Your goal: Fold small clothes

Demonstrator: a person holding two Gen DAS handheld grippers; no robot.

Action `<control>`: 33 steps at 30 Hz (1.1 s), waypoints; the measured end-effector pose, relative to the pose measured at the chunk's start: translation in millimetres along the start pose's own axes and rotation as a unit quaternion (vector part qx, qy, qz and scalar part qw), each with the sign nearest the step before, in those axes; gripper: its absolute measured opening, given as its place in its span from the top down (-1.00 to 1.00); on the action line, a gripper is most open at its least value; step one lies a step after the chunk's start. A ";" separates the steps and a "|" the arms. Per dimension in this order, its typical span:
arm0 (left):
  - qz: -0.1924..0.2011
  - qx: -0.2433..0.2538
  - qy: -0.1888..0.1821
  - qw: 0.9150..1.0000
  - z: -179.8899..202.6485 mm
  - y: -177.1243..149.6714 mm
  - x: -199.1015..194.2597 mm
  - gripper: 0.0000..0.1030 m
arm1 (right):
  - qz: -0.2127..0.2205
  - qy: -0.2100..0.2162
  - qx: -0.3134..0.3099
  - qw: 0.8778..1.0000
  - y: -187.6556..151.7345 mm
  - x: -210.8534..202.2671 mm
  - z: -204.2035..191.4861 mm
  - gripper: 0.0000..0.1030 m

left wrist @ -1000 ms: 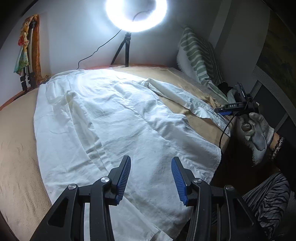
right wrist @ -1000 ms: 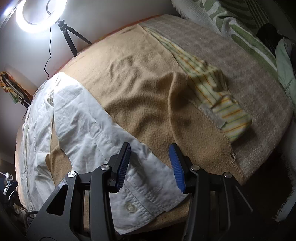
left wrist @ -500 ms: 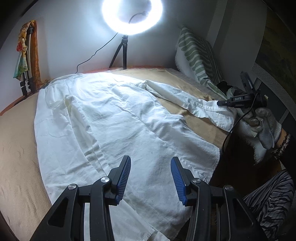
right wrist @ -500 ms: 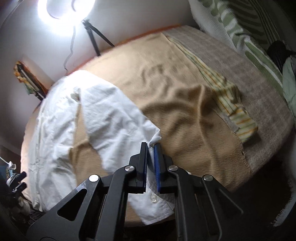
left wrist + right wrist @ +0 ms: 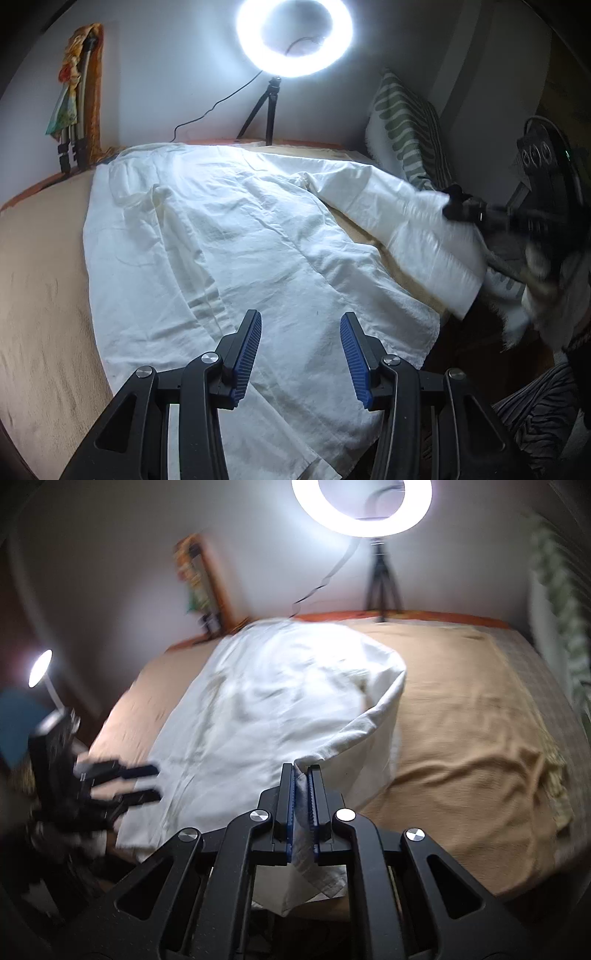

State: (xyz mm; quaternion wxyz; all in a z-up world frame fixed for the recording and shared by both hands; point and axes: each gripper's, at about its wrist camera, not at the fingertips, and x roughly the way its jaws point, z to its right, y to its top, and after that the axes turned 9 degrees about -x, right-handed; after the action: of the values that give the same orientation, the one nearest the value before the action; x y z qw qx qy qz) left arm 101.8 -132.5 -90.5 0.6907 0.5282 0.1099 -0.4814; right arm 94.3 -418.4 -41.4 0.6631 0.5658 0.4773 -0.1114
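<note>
Right claw (image 5: 301, 771) was clamped tight on the cuff of the sleeve (image 5: 373, 716) of the white shirt (image 5: 229, 251), holding that sleeve raised off the tan bed cover (image 5: 461, 720). Left claw (image 5: 300, 326) hovered with its jaws apart and nothing between them over the shirt's hem. Otherwise the shirt lay spread flat across the bed under the ring light (image 5: 294, 35).
</note>
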 end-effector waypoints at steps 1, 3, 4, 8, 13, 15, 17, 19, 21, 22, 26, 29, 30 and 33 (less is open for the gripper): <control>0.000 -0.007 -0.002 1.000 -2.4 -0.2 -0.4 0.12 | -0.013 0.007 -0.021 1.000 -1.2 9.2 -11.3 0.85; -0.002 -0.020 -0.006 1.000 -7.0 -1.6 -1.3 0.12 | -0.037 0.023 -0.051 0.998 -8.0 26.0 -28.5 0.85; -0.003 -0.025 -0.008 1.000 -8.8 -2.5 -1.5 0.12 | -0.048 0.031 -0.062 0.996 -13.6 34.3 -34.5 0.85; -0.011 -0.042 -0.018 0.999 -12.1 -5.5 0.7 0.12 | -0.090 0.056 -0.099 0.989 -29.5 61.2 -54.4 0.85; -0.029 -0.063 -0.040 0.997 -8.7 -12.6 11.0 0.12 | -0.122 0.093 -0.121 0.981 -43.4 65.2 -62.8 0.50; -0.039 -0.066 -0.052 0.996 -4.1 -16.8 16.4 0.12 | -0.104 0.102 -0.122 0.982 -42.6 52.9 -59.9 0.13; -0.050 -0.070 -0.067 0.994 1.8 -21.2 22.5 0.12 | -0.079 0.114 -0.104 0.985 -34.4 40.1 -46.3 0.11; -0.058 -0.074 -0.077 0.993 7.4 -24.7 28.4 0.07 | -0.056 0.110 -0.075 0.990 -23.8 30.1 -28.8 0.11; -0.064 -0.075 -0.072 0.993 11.9 -28.1 34.8 0.01 | -0.045 0.085 -0.045 0.994 -14.6 28.4 -9.3 0.11; -0.066 -0.077 -0.071 0.992 13.5 -29.8 38.1 0.01 | -0.041 0.072 -0.032 0.996 -10.9 29.6 0.4 0.11; -0.081 -0.083 -0.067 0.991 20.1 -36.6 51.5 0.01 | -0.037 0.042 0.014 0.998 -1.0 42.3 35.1 0.11; -0.067 -0.078 -0.046 0.994 24.4 -38.8 50.7 0.03 | -0.045 0.023 0.022 0.998 2.8 55.5 53.3 0.11; -0.057 -0.075 -0.041 0.995 26.6 -38.5 48.7 0.04 | -0.049 0.023 0.029 0.998 2.9 59.6 60.4 0.11; -0.053 -0.060 -0.029 0.996 32.2 -37.7 47.8 0.04 | -0.047 0.063 0.067 0.995 1.0 66.0 76.7 0.11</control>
State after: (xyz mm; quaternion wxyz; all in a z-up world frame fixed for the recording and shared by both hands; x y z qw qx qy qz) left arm 85.3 -184.8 -132.2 0.6974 0.4651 0.1464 -0.5253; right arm 168.2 -457.9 -98.1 0.5862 0.5918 0.5358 -0.1386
